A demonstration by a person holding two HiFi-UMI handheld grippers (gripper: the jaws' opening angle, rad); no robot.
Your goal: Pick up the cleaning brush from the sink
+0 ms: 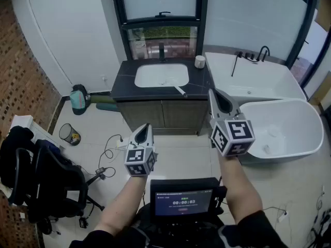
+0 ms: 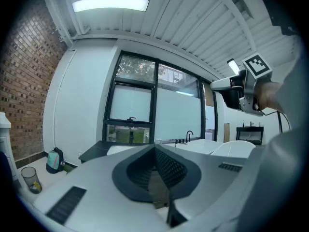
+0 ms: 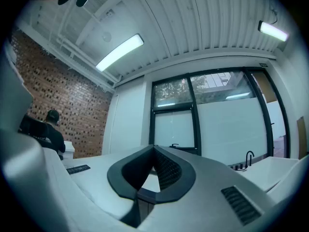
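Note:
The cleaning brush [image 1: 179, 90] lies with its pale handle slanting from the white sink basin [image 1: 161, 75] over the dark countertop's front edge. Both grippers hang in the air well short of the vanity. My left gripper [image 1: 146, 127] is low and to the left, its jaws closed tip to tip [image 2: 155, 148] with nothing between them. My right gripper [image 1: 212, 92] is higher, at the vanity's right front corner in the head view, its jaws also meeting at the tip [image 3: 154, 148] and holding nothing. The brush shows in neither gripper view.
A black faucet [image 1: 162, 51] and a white cup [image 1: 199, 61] stand on the counter. A white bathtub [image 1: 289, 133] fills the right side. On the floor are a bin [image 1: 68, 134], cables [image 1: 106, 160], an office chair [image 1: 46, 185] and a screen device [image 1: 182, 200].

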